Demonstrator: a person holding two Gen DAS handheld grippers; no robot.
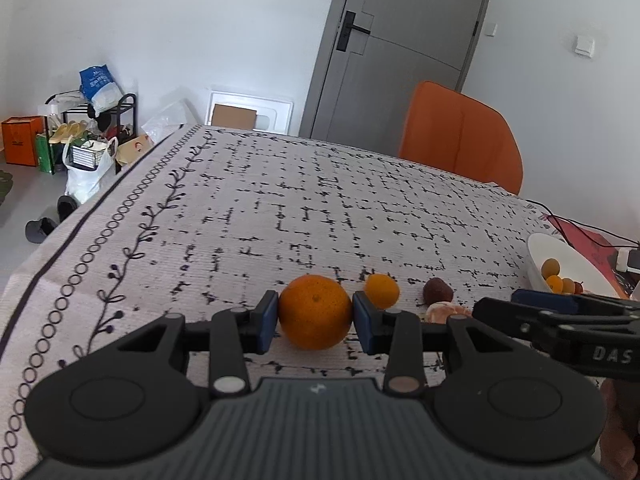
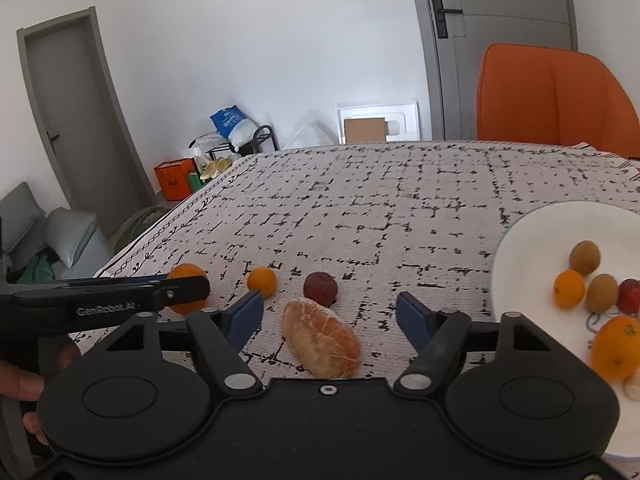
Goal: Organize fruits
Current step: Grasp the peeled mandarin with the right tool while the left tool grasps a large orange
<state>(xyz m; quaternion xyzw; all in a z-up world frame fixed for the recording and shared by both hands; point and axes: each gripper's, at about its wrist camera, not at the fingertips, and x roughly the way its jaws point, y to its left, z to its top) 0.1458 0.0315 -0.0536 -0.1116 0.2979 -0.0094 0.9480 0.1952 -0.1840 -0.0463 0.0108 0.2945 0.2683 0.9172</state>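
Partway: several fruits sitting in bowl (image 2: pixel 520 240) already. Pinching orange (image 1: pixel 315 311) w/ L gripper (image 1: pixel 315 320); R gripper (image 2: pixel 330 312) spread round peeled piece (image 2: pixel 320 336) (not touching). Two small ones remaining.

Both wrist views low, near, sharing tablecloth (image 1: pixel 280 208).

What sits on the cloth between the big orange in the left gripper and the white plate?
The small orange, the dark red fruit and the peeled segment, shown in the right wrist view.
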